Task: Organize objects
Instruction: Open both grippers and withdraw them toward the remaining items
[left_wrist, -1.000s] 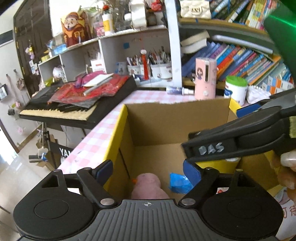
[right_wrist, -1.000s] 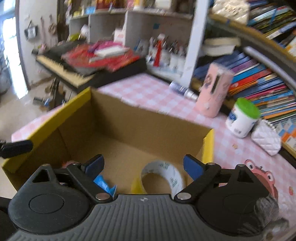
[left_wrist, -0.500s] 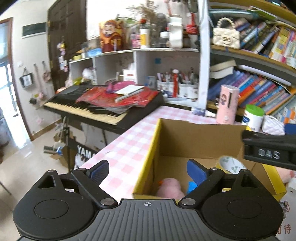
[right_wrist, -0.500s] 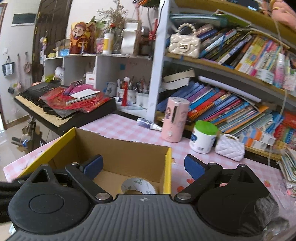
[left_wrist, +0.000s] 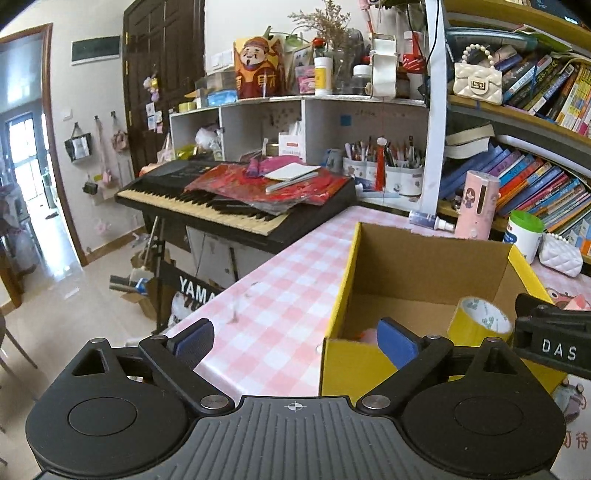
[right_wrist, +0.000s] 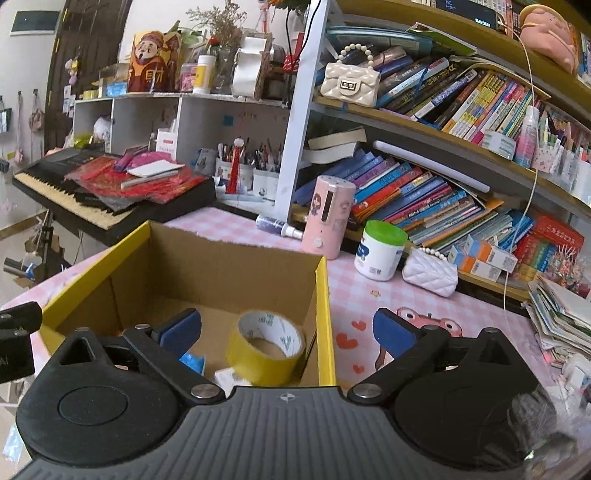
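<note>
Yellow tape roll (right_wrist: 266, 347) leans in the cardboard box (right_wrist: 321, 306) at my right claw's (right_wrist: 287, 332) twelve o'clock; that claw gapes wide, empty. My left claw (left_wrist: 295, 341), equally wide, straddles the box's near corner. Beyond on the pink-checked worktop (left_wrist: 280, 295), at one o'clock: pink dispenser (right_wrist: 327, 216), green-lidded jar (right_wrist: 380, 249), white purse (right_wrist: 430, 275).

The box (left_wrist: 424, 266) wall hid most of the pink toy (left_wrist: 367, 335); the gripper hid the blue thing (right_wrist: 192, 360).

Left gripper (left_wrist: 295, 341) and right gripper (right_wrist: 288, 330) both hold their jaws spread wide, empty.
</note>
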